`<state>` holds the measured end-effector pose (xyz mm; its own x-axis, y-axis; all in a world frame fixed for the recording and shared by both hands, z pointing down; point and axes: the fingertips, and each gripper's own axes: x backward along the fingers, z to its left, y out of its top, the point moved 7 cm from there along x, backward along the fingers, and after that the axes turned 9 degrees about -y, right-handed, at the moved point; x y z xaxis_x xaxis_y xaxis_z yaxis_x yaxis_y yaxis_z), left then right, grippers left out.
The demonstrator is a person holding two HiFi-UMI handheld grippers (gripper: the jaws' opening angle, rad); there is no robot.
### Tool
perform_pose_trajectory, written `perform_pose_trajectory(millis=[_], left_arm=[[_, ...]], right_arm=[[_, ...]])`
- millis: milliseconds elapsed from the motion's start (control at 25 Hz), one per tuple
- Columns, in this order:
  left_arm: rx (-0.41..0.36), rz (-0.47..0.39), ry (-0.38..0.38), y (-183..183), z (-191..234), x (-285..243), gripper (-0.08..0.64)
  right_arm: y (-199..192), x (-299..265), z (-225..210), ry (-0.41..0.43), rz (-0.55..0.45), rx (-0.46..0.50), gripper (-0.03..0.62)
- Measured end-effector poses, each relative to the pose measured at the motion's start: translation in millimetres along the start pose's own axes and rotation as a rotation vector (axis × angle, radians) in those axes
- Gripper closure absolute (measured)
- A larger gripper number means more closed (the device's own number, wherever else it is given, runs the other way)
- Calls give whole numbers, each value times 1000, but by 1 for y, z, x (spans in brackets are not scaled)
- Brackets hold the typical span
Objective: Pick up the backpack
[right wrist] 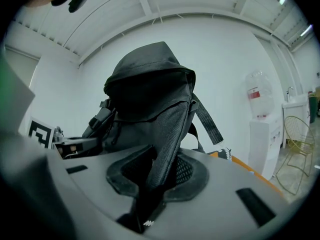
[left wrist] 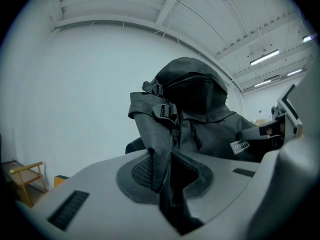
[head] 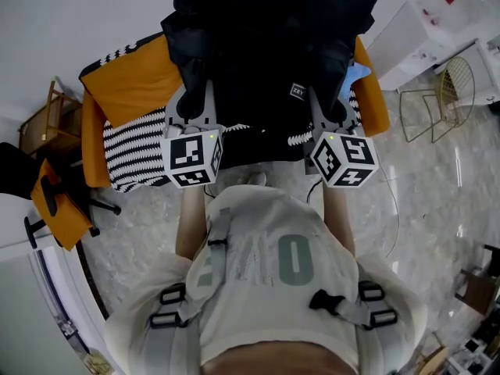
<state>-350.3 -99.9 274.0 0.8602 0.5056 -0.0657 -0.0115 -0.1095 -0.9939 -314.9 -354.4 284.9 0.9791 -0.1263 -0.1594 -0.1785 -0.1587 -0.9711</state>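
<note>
The black backpack [head: 269, 45] hangs upright in front of me, raised over the orange seat [head: 129, 80]. My left gripper [head: 197, 96] is shut on the backpack's left shoulder strap [left wrist: 159, 149], which runs down between its jaws [left wrist: 165, 184]. My right gripper [head: 322, 104] is shut on the mesh-padded right shoulder strap [right wrist: 167, 139], which is pinched between its pads [right wrist: 157, 176]. In both gripper views the backpack body [left wrist: 200, 109] [right wrist: 150, 89] rises just beyond the jaws. A loose webbing strap [right wrist: 207, 119] dangles on its right side.
Under the bag is an orange couch with a black-and-white striped throw [head: 133, 151]. A water dispenser [head: 437, 22] and a gold wire chair [head: 449, 92] stand at the right. A wooden side table [head: 47, 119] and an orange office chair [head: 55, 198] are at the left. The floor is marble.
</note>
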Motion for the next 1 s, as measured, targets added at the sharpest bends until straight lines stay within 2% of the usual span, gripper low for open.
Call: perform_pose_trajectory(millis=[1000], left_arm=[[13,-9,10,-4,0,9,503]], right_arm=[[-2,2,3,16,-3,-4,506]])
